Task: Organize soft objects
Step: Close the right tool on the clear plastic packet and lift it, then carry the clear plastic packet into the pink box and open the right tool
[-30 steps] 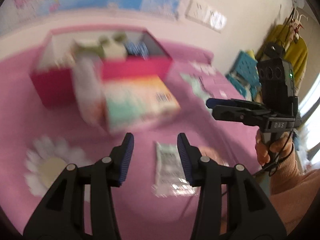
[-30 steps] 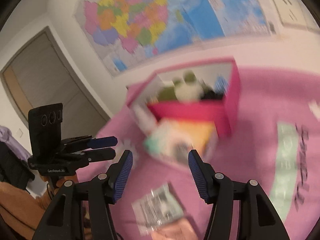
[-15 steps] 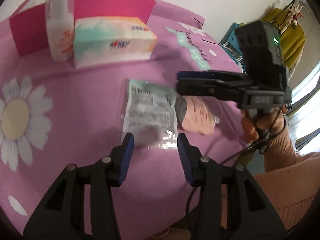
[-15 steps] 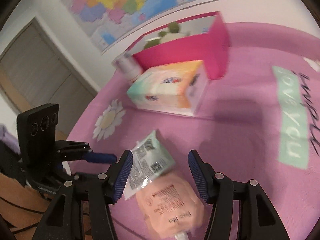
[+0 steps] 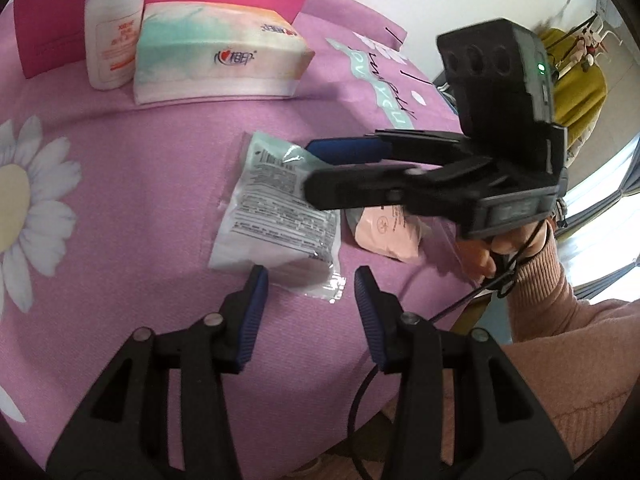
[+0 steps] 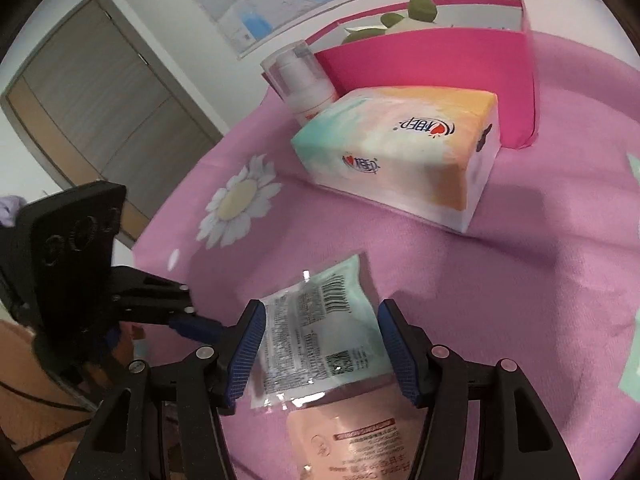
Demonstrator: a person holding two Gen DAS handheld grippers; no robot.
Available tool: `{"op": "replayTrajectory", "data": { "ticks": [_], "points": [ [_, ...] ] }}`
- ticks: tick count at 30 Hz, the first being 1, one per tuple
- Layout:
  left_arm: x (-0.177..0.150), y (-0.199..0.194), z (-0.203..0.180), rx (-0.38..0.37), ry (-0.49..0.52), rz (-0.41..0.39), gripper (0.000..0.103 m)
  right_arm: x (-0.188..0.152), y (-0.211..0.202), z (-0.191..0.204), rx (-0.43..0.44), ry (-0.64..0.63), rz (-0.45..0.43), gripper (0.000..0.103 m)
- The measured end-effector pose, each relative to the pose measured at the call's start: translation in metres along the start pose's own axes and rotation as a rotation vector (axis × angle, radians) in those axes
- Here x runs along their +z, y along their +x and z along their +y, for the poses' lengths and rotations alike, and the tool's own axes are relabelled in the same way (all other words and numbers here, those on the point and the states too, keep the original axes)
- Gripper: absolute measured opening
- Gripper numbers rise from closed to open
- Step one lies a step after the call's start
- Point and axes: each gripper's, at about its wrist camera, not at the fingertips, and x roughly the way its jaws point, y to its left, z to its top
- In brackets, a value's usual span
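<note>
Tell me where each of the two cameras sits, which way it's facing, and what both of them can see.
Left wrist: on the left gripper, angled down at the pink tablecloth and pale green packet; shows its own jaws, the right gripper, a hand and sleeve.
Right wrist: on the right gripper, angled down over the same packet, facing the pink box; shows its own jaws, the left gripper.
Shared: packet, peach pouch, tissue pack, white bottle, box.

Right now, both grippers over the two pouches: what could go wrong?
1. The mint pouch overlaps the pink pouch; the open right gripper may pinch both.
2. The left gripper, also open, sits near the same pouch's glossy edge; the two could collide or tug it apart.
</note>
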Motion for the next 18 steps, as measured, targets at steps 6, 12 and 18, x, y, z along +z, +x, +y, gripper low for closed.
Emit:
{"op": "replayTrajectory", "data": {
  "ticks": [6,12,18],
  "points": [
    [-0.002,-0.004,0.003,-0.006,-0.005,-0.008,0.047,-0.006,-0.016,-0.001,0.144,0.029,-0.045,0.06],
    [-0.005,-0.008,0.008,-0.001,-0.001,-0.012,0.047,-0.009,-0.002,-0.01,0.116,0.052,0.028,0.057],
    [-0.005,-0.013,0.011,0.0,-0.011,-0.017,0.047,-0.01,0.007,-0.007,0.19,0.055,0.029,0.055]
  ]
}}
